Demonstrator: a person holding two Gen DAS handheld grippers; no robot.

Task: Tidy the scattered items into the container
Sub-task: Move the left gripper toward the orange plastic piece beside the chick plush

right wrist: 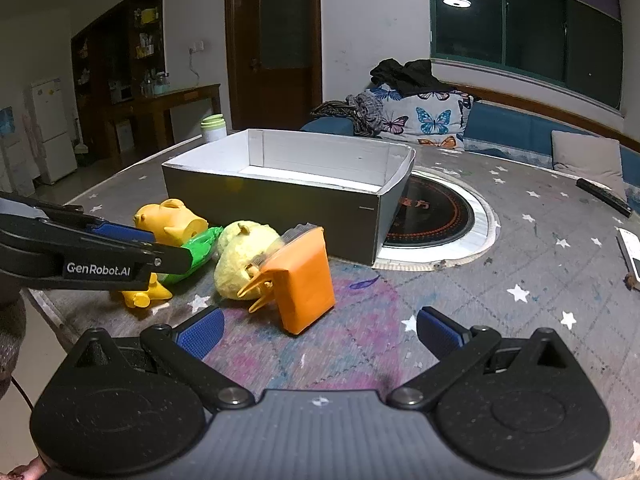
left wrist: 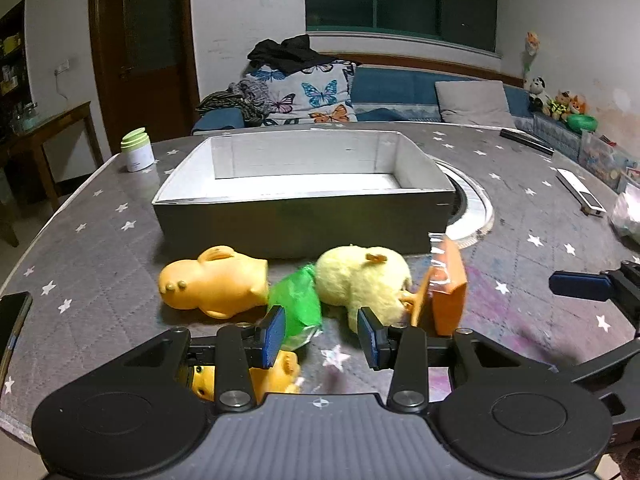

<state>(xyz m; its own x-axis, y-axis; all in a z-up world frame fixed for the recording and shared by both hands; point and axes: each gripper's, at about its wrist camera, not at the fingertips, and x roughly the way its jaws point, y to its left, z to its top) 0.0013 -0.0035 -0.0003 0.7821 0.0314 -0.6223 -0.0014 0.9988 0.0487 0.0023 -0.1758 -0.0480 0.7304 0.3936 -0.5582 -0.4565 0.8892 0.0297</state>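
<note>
An open grey box with a white inside stands on the table, also in the right wrist view. In front of it lie an orange rubber toy, a green packet, a pale yellow plush chick and an orange packet. A second small yellow toy lies under my left gripper. My left gripper is open just before the green packet and the plush. My right gripper is open and empty, just short of the orange packet.
A white jar with a green lid stands at the far left. A round inset hotplate lies right of the box. A remote and a dark bar lie at the right. A phone lies at the left edge.
</note>
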